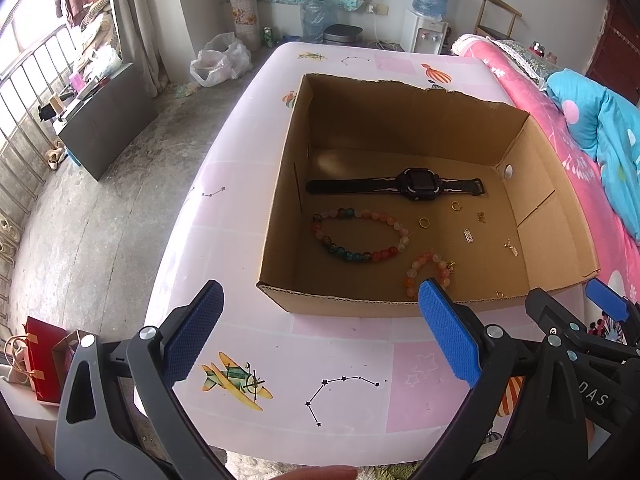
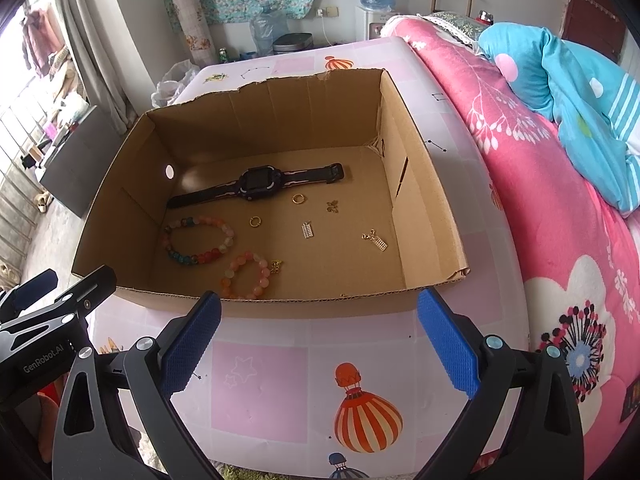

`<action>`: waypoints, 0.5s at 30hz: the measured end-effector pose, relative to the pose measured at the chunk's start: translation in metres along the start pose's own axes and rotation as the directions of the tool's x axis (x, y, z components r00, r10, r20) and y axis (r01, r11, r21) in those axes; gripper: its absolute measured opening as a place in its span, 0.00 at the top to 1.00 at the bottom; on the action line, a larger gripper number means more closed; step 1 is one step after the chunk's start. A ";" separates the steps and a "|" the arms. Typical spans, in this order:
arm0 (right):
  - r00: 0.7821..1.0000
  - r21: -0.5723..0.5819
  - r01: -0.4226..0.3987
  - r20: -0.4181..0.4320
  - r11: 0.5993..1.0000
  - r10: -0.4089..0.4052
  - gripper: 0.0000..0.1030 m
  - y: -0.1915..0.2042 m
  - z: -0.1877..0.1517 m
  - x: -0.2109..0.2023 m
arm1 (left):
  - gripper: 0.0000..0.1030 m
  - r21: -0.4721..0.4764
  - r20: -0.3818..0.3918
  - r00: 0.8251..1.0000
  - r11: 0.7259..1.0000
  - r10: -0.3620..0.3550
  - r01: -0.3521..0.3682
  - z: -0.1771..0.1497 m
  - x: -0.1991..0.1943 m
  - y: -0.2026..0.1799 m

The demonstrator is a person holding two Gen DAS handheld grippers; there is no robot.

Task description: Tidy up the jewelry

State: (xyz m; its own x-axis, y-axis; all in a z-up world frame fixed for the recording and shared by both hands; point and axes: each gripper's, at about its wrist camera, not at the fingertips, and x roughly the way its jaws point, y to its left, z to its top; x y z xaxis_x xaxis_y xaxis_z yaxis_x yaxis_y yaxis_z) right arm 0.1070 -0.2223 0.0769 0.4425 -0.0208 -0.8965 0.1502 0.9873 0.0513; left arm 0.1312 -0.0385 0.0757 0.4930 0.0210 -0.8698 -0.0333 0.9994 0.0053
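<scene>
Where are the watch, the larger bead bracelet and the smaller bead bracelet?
watch [image 2: 256, 184], right wrist view, on its dark face.
larger bead bracelet [image 2: 182, 258], right wrist view, on a near teal bead.
smaller bead bracelet [image 2: 264, 270], right wrist view, on a pink bead at its right side.

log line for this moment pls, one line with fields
stage: pre-grasp | left claw: open, empty | right claw: open, empty | cardboard box: holds watch, two bead bracelets, rings, charms | contact: none

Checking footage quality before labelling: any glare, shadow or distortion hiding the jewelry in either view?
Left wrist view: fisheye bends the cardboard box edges, window blown out, watch sharp; the left gripper pad covers part of the small bead bracelet. Right wrist view: soft shadow behind the watch, bracelet fully visible; right gripper open, blocking nothing.
</scene>
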 end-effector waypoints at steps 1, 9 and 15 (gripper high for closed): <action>1.000 0.000 0.000 0.001 1.000 0.000 0.07 0.000 0.000 0.000 | 0.08 0.000 0.001 1.000 1.000 0.000 0.000 0.000 0.000 0.000; 1.000 -0.001 0.000 0.000 1.000 0.000 0.07 0.000 0.000 0.000 | 0.08 0.000 -0.002 1.000 1.000 0.002 -0.002 0.000 -0.001 0.000; 1.000 0.001 0.000 -0.001 1.000 0.000 0.07 0.000 0.000 0.000 | 0.08 -0.002 -0.002 1.000 1.000 -0.001 0.001 0.000 -0.001 0.000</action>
State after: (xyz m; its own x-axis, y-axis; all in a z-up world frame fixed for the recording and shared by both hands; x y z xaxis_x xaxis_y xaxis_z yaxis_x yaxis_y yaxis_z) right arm 0.1071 -0.2225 0.0770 0.4414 -0.0206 -0.8971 0.1507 0.9872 0.0515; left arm 0.1306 -0.0388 0.0760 0.4913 0.0199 -0.8707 -0.0345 0.9994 0.0033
